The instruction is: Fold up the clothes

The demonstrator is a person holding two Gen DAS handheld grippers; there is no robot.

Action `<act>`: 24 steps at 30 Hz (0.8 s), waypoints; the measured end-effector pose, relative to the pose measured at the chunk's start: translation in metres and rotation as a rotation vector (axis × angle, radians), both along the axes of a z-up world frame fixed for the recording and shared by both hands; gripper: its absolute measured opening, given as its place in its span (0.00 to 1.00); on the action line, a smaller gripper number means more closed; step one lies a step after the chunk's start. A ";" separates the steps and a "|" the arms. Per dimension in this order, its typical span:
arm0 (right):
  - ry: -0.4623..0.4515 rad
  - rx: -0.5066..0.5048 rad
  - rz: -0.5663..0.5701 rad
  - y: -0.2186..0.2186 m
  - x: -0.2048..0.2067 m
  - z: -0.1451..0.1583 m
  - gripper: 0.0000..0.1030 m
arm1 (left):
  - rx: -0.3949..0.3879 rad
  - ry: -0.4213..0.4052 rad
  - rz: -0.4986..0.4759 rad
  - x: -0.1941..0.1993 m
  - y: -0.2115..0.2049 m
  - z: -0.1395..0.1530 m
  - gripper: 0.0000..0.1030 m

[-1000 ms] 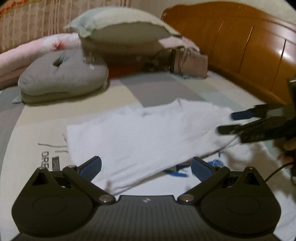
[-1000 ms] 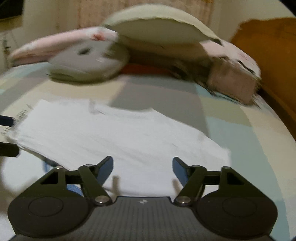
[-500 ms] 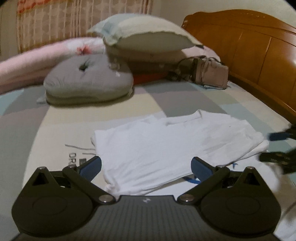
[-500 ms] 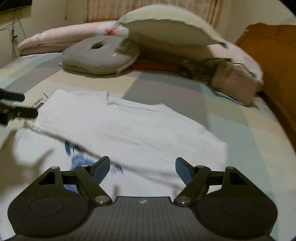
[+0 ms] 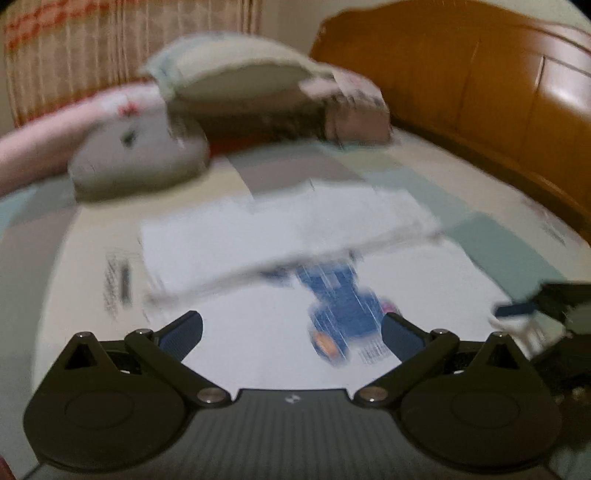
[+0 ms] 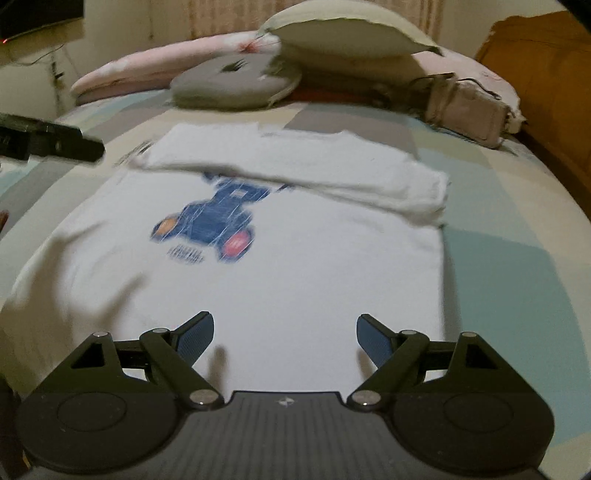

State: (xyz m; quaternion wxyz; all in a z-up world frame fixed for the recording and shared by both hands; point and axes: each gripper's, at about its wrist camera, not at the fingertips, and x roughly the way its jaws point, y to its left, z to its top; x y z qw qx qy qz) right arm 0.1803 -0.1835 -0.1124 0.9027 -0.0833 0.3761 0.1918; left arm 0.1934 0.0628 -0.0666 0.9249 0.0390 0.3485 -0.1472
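A white T-shirt [image 6: 295, 266] with a blue car print [image 6: 210, 221] lies flat on the bed. Its far part is folded over toward me, and the fold edge [image 6: 295, 181] runs across just above the print. In the left wrist view the same shirt [image 5: 258, 325] is blurred, with the print [image 5: 340, 306] near the right finger. My left gripper [image 5: 291, 332] is open over the shirt's near part, nothing between its fingers. My right gripper [image 6: 284, 336] hovers over the shirt's near hem, its jaws opening and empty. Each gripper shows at the edge of the other's view.
A grey round cushion [image 6: 232, 83], a beige pillow [image 6: 347, 31], a pink blanket [image 6: 155, 70] and a tan bag [image 6: 465, 107] sit at the head of the bed. A wooden headboard [image 5: 480, 96] runs along the right. The patchwork sheet [image 6: 498, 258] lies bare right of the shirt.
Both grippers have pulled back toward the near end of the shirt. The car print, mostly covered before, is now in full view below the fold. The right jaws stand a little wider.
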 end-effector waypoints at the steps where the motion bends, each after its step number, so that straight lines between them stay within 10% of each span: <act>1: 0.000 0.004 0.005 0.001 -0.002 -0.004 0.85 | 0.003 0.017 -0.002 -0.006 -0.004 -0.009 0.99; 5: 0.007 0.065 -0.006 -0.007 -0.009 -0.019 1.00 | 0.009 0.078 0.010 -0.030 -0.017 -0.044 0.99; 15: -0.046 0.072 0.022 -0.014 -0.022 -0.026 1.00 | 0.024 0.092 0.032 -0.084 -0.011 -0.067 0.99; 24: -0.073 0.080 0.026 -0.014 -0.024 -0.029 1.00 | -0.043 0.075 0.134 -0.021 0.013 -0.048 0.99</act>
